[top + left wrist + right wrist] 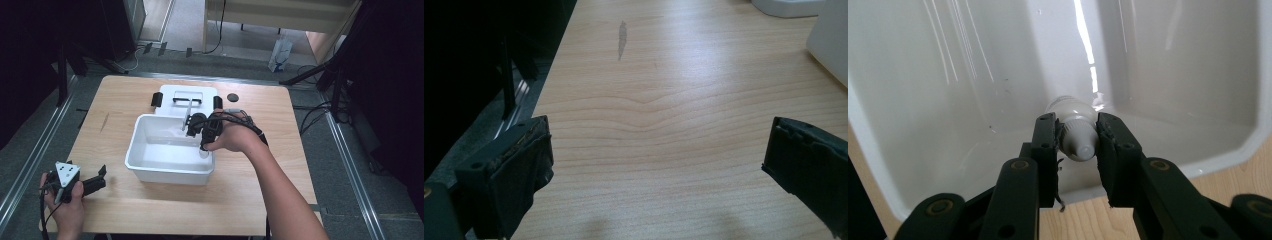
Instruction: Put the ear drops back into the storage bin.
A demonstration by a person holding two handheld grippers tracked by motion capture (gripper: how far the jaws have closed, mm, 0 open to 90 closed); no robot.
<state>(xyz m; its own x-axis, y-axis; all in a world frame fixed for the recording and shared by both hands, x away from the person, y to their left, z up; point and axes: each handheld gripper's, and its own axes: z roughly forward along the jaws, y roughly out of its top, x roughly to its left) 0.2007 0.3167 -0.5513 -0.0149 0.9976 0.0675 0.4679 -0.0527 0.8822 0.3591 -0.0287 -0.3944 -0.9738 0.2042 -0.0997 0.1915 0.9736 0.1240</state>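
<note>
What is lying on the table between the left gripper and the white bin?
Nothing: the high view shows bare wooden table between the left gripper and the white bin.

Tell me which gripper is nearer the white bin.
Right. The right gripper reaches into the bin, its fingers shut on a small white tube. The left gripper sits open on the table's near left corner, apart from the bin.
</note>
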